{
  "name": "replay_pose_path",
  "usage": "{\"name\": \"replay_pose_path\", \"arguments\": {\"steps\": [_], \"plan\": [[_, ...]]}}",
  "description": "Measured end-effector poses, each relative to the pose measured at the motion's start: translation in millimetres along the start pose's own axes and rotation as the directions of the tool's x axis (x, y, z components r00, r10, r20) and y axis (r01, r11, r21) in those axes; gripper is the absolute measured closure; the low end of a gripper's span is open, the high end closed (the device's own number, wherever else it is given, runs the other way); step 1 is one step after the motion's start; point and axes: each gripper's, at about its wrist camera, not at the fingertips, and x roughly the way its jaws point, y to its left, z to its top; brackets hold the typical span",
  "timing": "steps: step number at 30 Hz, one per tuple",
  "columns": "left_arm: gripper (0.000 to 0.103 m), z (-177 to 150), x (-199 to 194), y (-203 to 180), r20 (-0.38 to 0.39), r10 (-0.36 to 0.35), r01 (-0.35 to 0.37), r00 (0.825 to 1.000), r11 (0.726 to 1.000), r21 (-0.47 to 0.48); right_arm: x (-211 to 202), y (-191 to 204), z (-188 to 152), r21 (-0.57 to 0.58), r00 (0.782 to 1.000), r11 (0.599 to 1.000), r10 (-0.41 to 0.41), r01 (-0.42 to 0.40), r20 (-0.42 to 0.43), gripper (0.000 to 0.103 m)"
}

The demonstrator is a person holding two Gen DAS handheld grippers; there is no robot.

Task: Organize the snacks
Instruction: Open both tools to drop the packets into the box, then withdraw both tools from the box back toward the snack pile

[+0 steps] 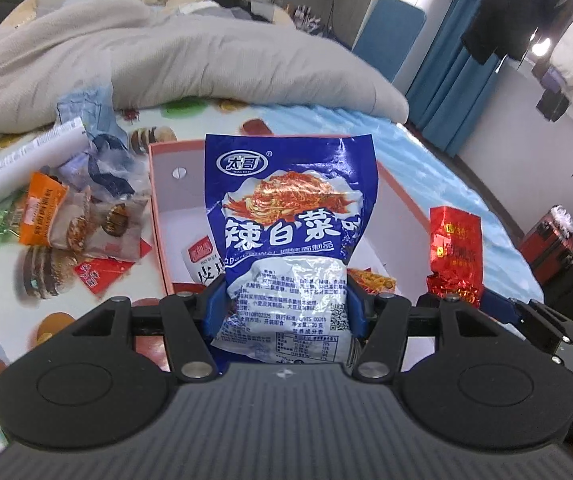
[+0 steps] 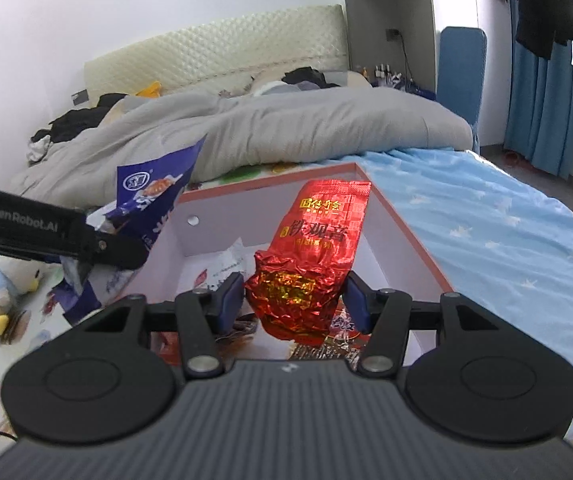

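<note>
My left gripper (image 1: pixel 284 308) is shut on a blue snack packet (image 1: pixel 290 216) with white Chinese lettering, held upright above the near edge of a pink-rimmed white box (image 1: pixel 158 184). My right gripper (image 2: pixel 294 300) is shut on a red foil tea packet (image 2: pixel 314 248), held over the same box (image 2: pixel 398 216). The red packet also shows in the left wrist view (image 1: pixel 454 252), to the right of the box. The blue packet also shows in the right wrist view (image 2: pixel 154 196), at the box's left. A few packets lie inside the box (image 1: pixel 200 264).
A pile of loose snack packets (image 1: pixel 82 224) and a white tube (image 1: pixel 30 160) lie on the patterned mat left of the box. A grey duvet (image 1: pixel 166 56) lies behind. A blue starred sheet (image 2: pixel 486 220) is on the right. A plush toy (image 2: pixel 10 280) lies at left.
</note>
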Motion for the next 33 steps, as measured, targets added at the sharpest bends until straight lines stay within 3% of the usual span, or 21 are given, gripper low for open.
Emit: {"name": "replay_pose_path", "arguments": {"steps": [9, 12, 15, 16, 25, 33], "plan": [[0.039, 0.9, 22.4, 4.7, -0.043, -0.008, 0.006, 0.999, 0.999, -0.039, 20.8, -9.1, 0.6, 0.016, 0.999, 1.0, -0.006, 0.007, -0.047, 0.045], [0.039, -0.4, 21.3, 6.8, -0.055, -0.016, 0.013, 0.998, 0.998, -0.053, 22.1, -10.8, 1.1, 0.03, 0.998, 1.0, -0.004, 0.006, -0.055, 0.04], [0.024, -1.9, 16.2, 7.1, -0.041, 0.014, -0.016, 0.999, 0.999, -0.043, 18.7, -10.5, 0.4, 0.038, 0.999, 0.999, -0.014, 0.016, -0.043, 0.021], [0.021, -2.2, 13.8, 7.7, -0.034, 0.022, -0.024, 0.999, 0.999, -0.04, 17.4, -10.6, 0.7, 0.042, 0.999, 0.999, -0.021, 0.022, -0.038, 0.02], [0.016, -0.1, -27.5, 14.0, 0.032, 0.024, -0.023, 0.999, 0.999, -0.043, -2.0, 1.8, 7.6, 0.049, 1.0, 0.999, -0.007, 0.008, -0.01, 0.02], [0.016, -6.4, -89.6, 14.7, 0.13, 0.055, -0.057, 0.99, 0.998, 0.014, -39.1, 25.4, 15.5, 0.051, 0.999, 0.999, 0.013, -0.015, 0.038, 0.021]]}}
